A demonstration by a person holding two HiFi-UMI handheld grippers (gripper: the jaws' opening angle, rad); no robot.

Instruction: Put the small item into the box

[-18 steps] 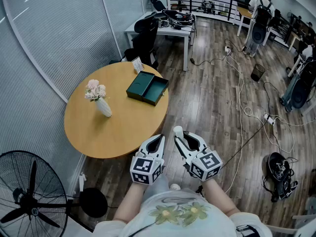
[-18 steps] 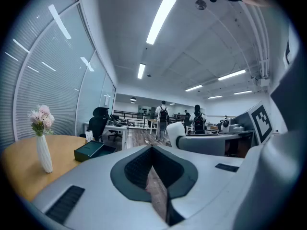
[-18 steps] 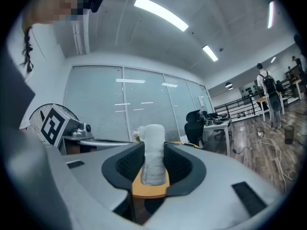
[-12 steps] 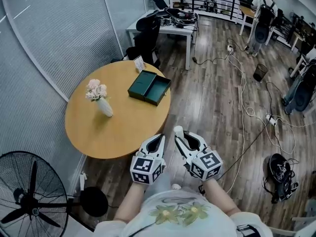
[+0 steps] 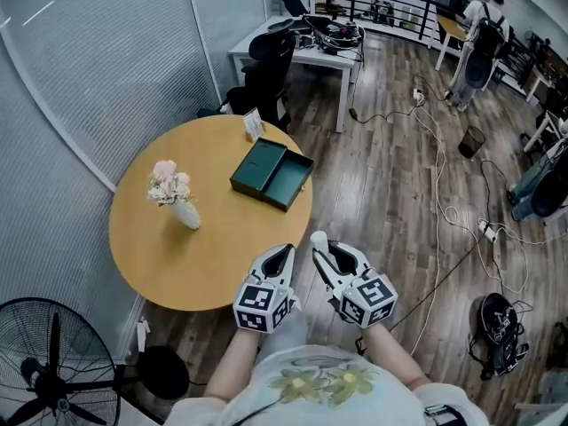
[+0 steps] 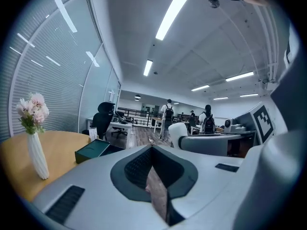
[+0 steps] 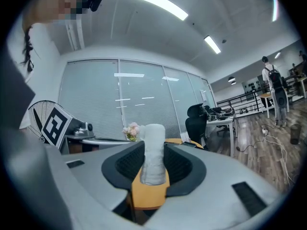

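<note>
The dark green box (image 5: 271, 176) lies open on the round wooden table (image 5: 222, 247), near its far right edge; it also shows small in the left gripper view (image 6: 93, 150). Both grippers are held side by side in front of the person's body, short of the table's near edge. My right gripper (image 5: 321, 254) is shut on the small item, a white cylinder (image 5: 318, 237) that stands upright between its pads (image 7: 154, 152). My left gripper (image 5: 282, 256) is shut with nothing in it; its tips meet (image 6: 151, 145).
A white vase with pink flowers (image 5: 173, 195) stands on the table's left side and a small card (image 5: 253, 124) at its far edge. A floor fan (image 5: 49, 375) is at lower left. Desks, chairs (image 5: 266, 60), floor cables (image 5: 448, 211) and people (image 5: 479, 20) lie beyond.
The table and box have slid lower and a little to the right in the head view, so they are nearer. Both grippers keep their place and their grip.
</note>
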